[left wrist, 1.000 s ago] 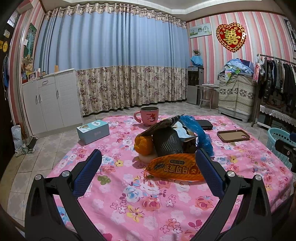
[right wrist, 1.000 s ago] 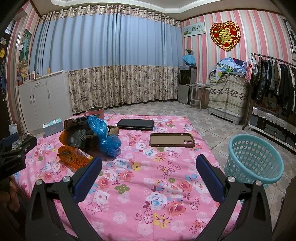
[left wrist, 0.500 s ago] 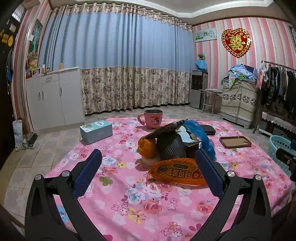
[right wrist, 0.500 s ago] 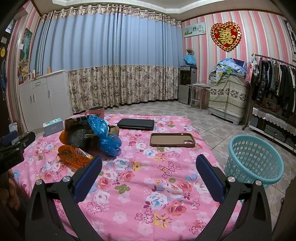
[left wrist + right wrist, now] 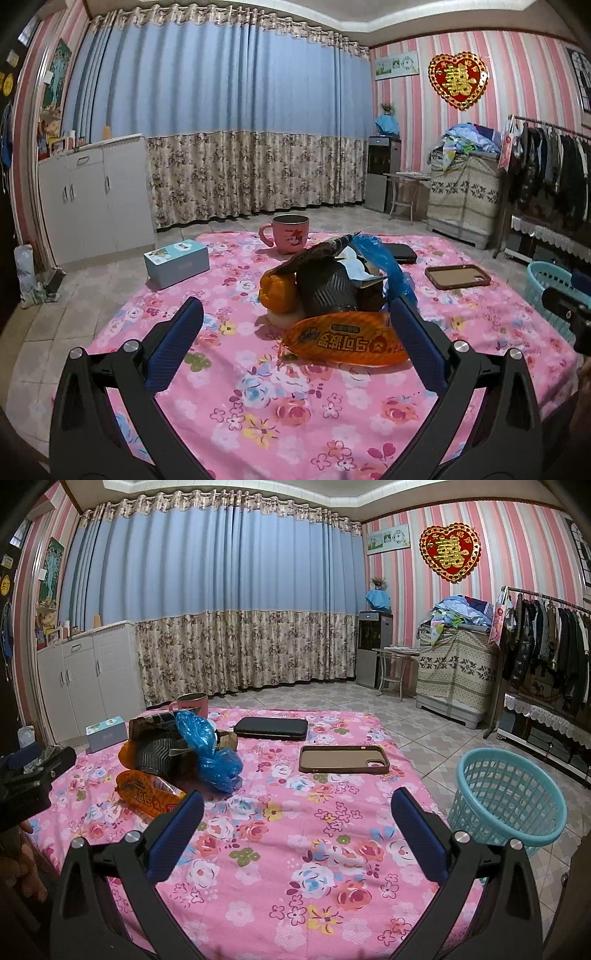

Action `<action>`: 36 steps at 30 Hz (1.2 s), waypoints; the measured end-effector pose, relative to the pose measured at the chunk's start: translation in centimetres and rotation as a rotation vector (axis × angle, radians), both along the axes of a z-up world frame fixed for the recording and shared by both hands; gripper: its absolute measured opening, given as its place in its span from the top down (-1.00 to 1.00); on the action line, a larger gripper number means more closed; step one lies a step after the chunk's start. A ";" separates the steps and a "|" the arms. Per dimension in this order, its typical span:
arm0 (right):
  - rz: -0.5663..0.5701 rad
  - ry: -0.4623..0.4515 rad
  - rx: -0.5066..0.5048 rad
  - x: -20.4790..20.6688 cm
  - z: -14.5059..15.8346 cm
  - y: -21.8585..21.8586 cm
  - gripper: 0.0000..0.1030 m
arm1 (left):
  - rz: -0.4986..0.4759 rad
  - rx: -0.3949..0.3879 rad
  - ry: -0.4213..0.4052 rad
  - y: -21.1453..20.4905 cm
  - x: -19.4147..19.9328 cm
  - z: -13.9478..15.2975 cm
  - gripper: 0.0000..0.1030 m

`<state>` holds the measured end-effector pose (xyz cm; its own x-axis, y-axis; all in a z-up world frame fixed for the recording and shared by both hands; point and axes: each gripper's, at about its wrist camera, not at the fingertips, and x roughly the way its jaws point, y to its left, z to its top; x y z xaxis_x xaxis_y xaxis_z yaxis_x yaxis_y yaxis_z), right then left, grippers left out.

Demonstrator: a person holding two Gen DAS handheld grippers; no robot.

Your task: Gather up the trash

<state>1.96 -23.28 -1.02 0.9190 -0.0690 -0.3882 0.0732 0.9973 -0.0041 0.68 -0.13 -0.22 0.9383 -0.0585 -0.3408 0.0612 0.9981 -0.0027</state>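
From the left wrist view, the left hand-held gripper [image 5: 295, 328] hangs over the pink flowered tabletop [image 5: 258, 406] with its blue-padded fingers [image 5: 173, 345] spread wide apart, holding nothing. The trash pile sits dead ahead at twelve o'clock: an orange snack wrapper [image 5: 345, 343] lies nearest, between the finger tips, and behind it a black ribbed cup [image 5: 325, 290] leans against an orange packet [image 5: 277, 293]. A crumpled blue plastic bag [image 5: 384, 264] drapes the pile at one o'clock. Beyond, a pink mug [image 5: 290, 233] stands upright at twelve, a pale blue box [image 5: 176, 261] rests at ten o'clock, and a brown phone case [image 5: 457, 277] lies flat at two o'clock. A teal basket [image 5: 543, 286] shows at the edge at three o'clock.

From the right wrist view, the right hand-held gripper [image 5: 295, 808] likewise stands apart and empty above bare cloth. The same pile lies at ten o'clock, the blue bag [image 5: 210, 755] nearest the middle, the orange wrapper [image 5: 146, 794] just beside the left finger. A black case [image 5: 271, 728] lies at twelve, the phone case [image 5: 343, 759] at one. The teal basket [image 5: 508, 797] stands on the tiled floor off the tabletop at three o'clock, well apart from the trash.
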 end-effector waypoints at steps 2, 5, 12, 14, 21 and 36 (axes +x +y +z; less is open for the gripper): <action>0.001 -0.001 0.001 0.0 0.0 -0.1 -0.92 | 0.002 -0.009 0.008 0.1 0.1 0.0 -0.90; 0.000 -0.001 0.004 0.0 0.0 -0.1 -0.92 | 0.025 -0.020 0.020 0.5 0.2 0.0 -0.90; 0.004 0.001 0.002 0.1 0.0 0.0 -0.92 | 0.049 0.009 0.026 0.3 0.3 0.1 -0.90; 0.006 -0.001 0.005 0.1 0.0 0.0 -0.92 | 0.048 0.019 0.023 0.2 0.2 0.1 -0.90; 0.011 0.002 0.004 0.2 0.1 0.2 -0.92 | 0.018 0.014 0.025 0.0 0.1 0.0 -0.90; 0.088 0.099 -0.008 4.1 0.7 2.6 -0.92 | 0.039 -0.016 0.087 1.2 1.9 0.0 -0.90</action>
